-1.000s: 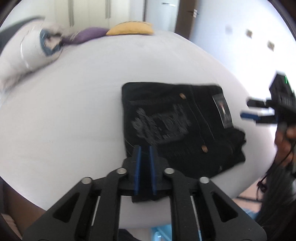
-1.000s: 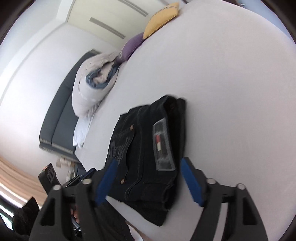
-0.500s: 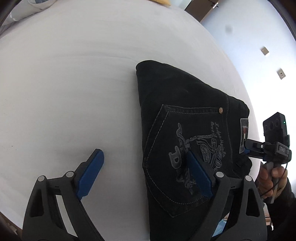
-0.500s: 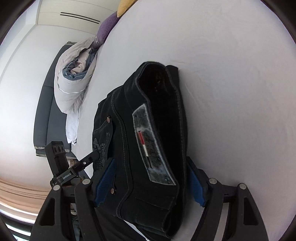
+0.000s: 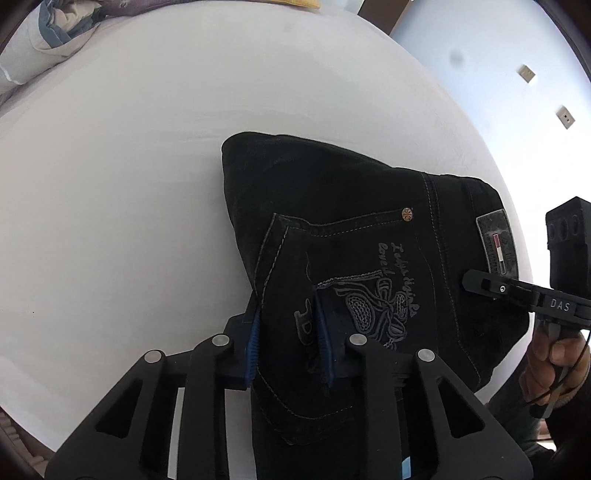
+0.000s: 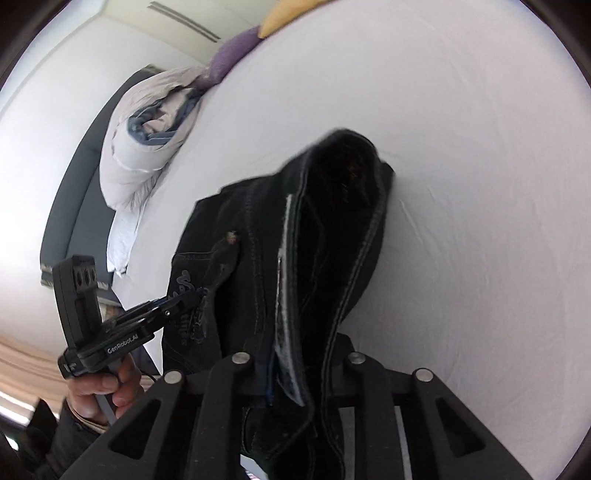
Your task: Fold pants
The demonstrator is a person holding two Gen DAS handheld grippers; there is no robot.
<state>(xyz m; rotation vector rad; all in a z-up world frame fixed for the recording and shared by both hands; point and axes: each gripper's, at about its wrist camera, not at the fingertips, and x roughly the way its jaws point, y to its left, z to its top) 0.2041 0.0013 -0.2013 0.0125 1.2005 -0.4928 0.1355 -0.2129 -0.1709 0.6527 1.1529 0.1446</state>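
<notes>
The black folded pants (image 5: 351, 229) lie on the white bed (image 5: 129, 184) near its front edge, back pocket with grey embroidery facing up. My left gripper (image 5: 288, 339) is shut on the near left edge of the pants, its blue pads pinching the cloth. My right gripper (image 6: 299, 373) is shut on the waistband end of the pants (image 6: 325, 240), which stands lifted and bunched off the sheet. The right gripper also shows in the left wrist view (image 5: 480, 284) at the label end. The left gripper shows in the right wrist view (image 6: 184, 299) at the pocket.
A rolled white and blue duvet (image 6: 144, 147) lies at the head of the bed beside a purple pillow (image 6: 232, 51) and a yellow pillow (image 6: 288, 14). A dark headboard (image 6: 70, 206) runs along that side. The bed's front edge is close below the pants.
Both grippers were open around the pants half a second ago. Now both have closed on the cloth, and the waistband end has risen off the bed.
</notes>
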